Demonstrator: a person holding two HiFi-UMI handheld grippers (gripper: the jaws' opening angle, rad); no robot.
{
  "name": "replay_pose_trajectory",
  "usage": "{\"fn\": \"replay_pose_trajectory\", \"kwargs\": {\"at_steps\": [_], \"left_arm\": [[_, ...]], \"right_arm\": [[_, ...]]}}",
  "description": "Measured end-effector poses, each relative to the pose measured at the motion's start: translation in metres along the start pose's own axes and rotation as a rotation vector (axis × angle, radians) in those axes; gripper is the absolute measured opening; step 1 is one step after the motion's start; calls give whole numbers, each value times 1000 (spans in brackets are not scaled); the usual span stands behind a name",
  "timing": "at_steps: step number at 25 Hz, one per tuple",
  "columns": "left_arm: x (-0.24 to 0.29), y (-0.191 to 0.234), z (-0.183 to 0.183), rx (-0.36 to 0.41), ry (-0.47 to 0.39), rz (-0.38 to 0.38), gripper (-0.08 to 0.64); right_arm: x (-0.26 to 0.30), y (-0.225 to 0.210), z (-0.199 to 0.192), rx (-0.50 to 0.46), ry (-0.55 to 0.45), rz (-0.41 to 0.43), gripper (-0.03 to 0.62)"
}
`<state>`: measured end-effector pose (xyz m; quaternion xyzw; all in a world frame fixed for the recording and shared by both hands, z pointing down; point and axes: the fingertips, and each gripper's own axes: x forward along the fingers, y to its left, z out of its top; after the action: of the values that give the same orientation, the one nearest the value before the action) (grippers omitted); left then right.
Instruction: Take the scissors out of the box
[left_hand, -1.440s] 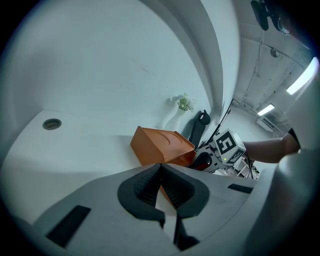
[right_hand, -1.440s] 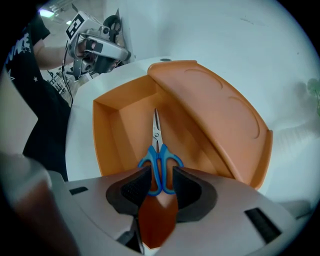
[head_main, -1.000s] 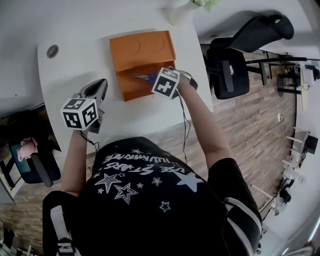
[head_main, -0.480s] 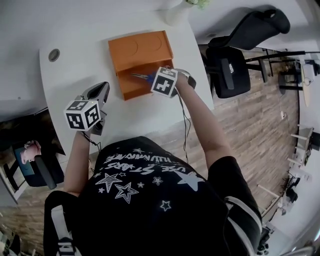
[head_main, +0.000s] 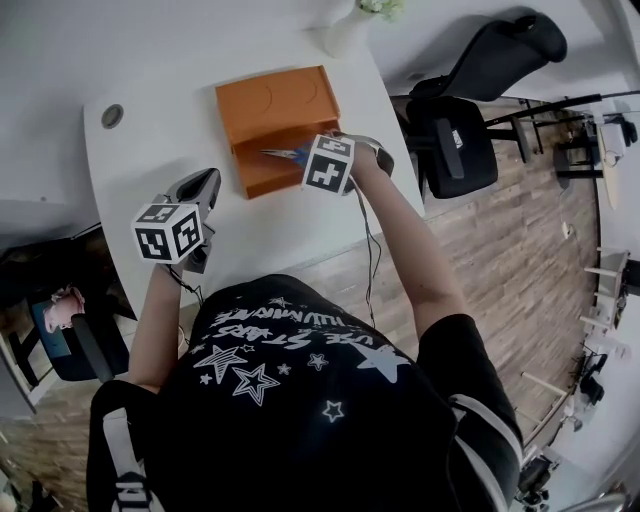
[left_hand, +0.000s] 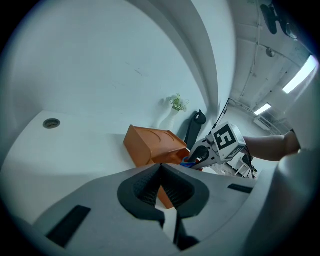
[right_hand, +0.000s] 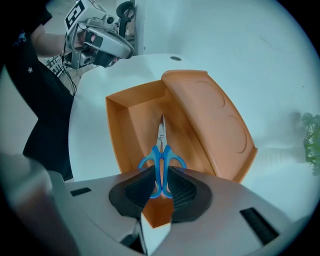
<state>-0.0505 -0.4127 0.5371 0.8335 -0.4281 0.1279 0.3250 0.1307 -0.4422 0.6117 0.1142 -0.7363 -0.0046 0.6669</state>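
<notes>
An orange box (head_main: 262, 96) lies open on the white table (head_main: 150, 150), its lid (right_hand: 210, 110) folded back. Scissors (right_hand: 161, 150) with blue handles and steel blades hang over the box's tray (right_hand: 120, 125), blades pointing away from me. My right gripper (right_hand: 160, 186) points steeply down and is shut on the blue handles. In the head view the scissors (head_main: 283, 153) stick out to the left of the right gripper (head_main: 308, 157). My left gripper (head_main: 196, 186) hovers over the table left of the box, its jaws (left_hand: 160, 167) shut on nothing.
A white vase with a green sprig (head_main: 348, 24) stands behind the box. A round cable hole (head_main: 112, 116) sits in the table at the far left. A black office chair (head_main: 462, 130) stands just past the table's right edge.
The right gripper has risen slightly over the tray with the scissors in its jaws. The left gripper has drifted a little; the box has not moved.
</notes>
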Motion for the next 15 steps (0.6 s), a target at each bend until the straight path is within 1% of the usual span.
{"fn": "replay_pose_trajectory", "kwargs": {"at_steps": [3,6,10,15], "left_arm": [[-8,-5,0,15,-13,-7,18],[-19,-11,-1,26,-26,-12,18],[-32,-25,0,36,-45,-16,18],[-50,-40,0,53,-67,-11,18]], "right_arm": [[-14,4,0,14,-17,-42,101],[-33,11,3,56,-59,-69,101],[-60,17,4,127,-147,-110,101],[-93,28,-3,238,-271,-171,101]]}}
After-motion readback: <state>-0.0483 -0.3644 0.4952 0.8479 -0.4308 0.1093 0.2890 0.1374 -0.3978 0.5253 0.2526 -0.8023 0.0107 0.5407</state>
